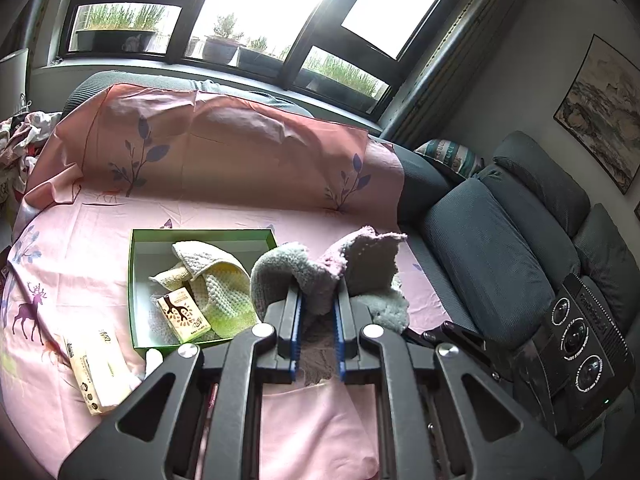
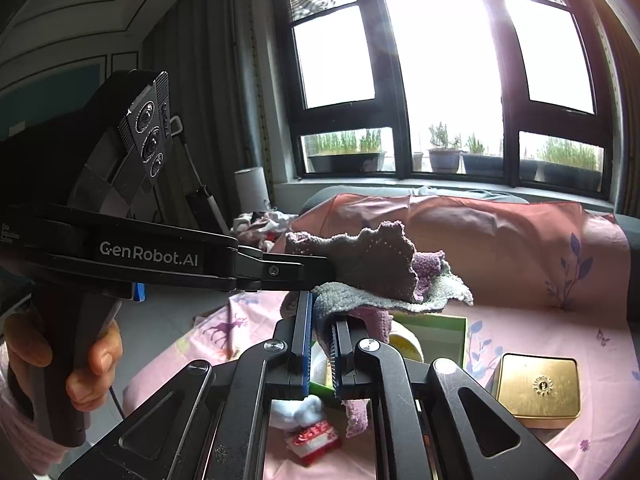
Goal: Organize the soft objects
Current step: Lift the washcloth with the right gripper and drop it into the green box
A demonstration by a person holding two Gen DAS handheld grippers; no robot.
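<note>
1. A pink sheet (image 1: 120, 240) with deer and leaves covers a sofa under a big window (image 1: 260, 8).
2. A green box (image 1: 136, 280) sits on the sheet. A cream knit cloth (image 1: 216, 276) and a small carton (image 1: 183, 314) lie inside it.
3. The left gripper (image 1: 318, 332) pinches a fuzzy pink and grey cloth (image 1: 360, 264), lifted above the sheet just right of the box.
4. The right gripper (image 2: 322, 354) pinches the same cloth (image 2: 376, 268) from the other side.
5. A hand (image 2: 94, 360) grips the left handle.
6. A gold tin (image 2: 538, 388) lies on the sheet near the box.
</note>
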